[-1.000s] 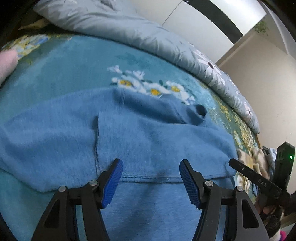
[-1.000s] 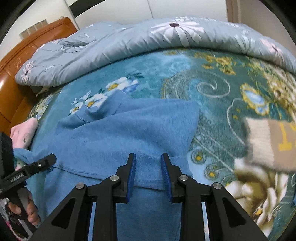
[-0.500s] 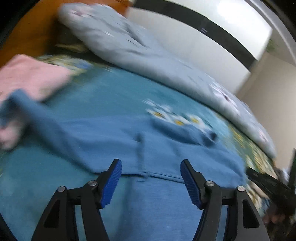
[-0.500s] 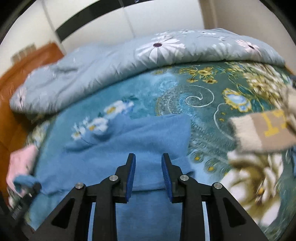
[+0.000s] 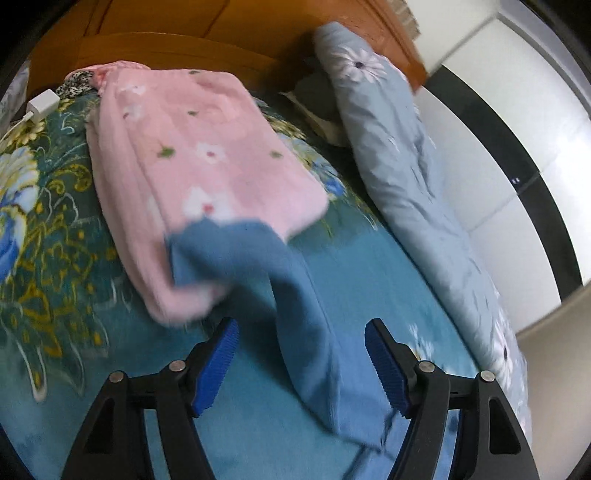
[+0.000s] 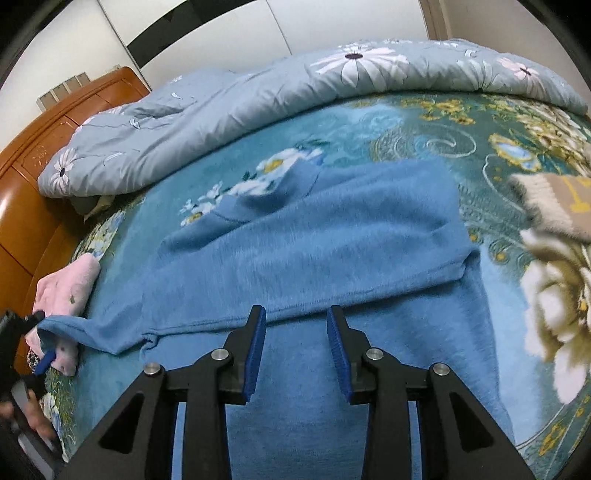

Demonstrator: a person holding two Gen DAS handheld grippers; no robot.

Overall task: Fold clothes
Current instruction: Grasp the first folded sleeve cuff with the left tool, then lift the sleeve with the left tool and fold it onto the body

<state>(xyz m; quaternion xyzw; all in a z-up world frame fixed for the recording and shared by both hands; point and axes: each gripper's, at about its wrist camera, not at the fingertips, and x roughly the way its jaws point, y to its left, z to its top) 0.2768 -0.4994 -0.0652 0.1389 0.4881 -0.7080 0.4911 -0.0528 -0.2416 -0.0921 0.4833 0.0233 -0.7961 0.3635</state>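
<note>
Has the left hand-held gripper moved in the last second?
Yes. The left hand-held gripper has swung left toward the wooden headboard; the pink folded garment, earlier at the view's left edge, now fills the middle, with the blue sleeve ahead.

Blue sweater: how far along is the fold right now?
Done: the blue sweater lies on the bed with its lower part folded up over the body. In hand: nothing; the left gripper is open around the stretched-out sleeve, the right gripper open over the hem. Left: folding that sleeve in and finishing.
</note>
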